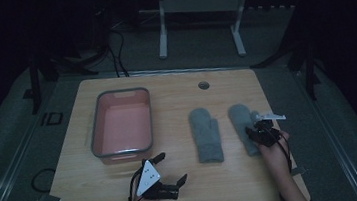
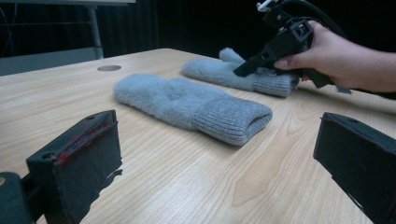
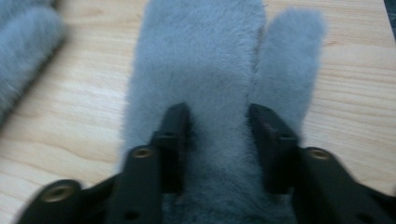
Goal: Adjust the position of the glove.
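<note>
- The right hand-held gripper (image 1: 256,131) is seen right of centre in the high view, pressed down on the right mitten (image 1: 243,124); its jaws are set into the fleece on either side of a pinched fold, so the mitten is grasped.
- The left hand-held gripper (image 1: 169,168) is held at the lower middle of that view, its jaws spread wide with nothing between them.
- The left mitten (image 1: 205,134) is laid flat at the centre, just beside the right one.
- A pink tub (image 1: 121,126) is seen at centre left on the desk (image 1: 75,191).
</note>
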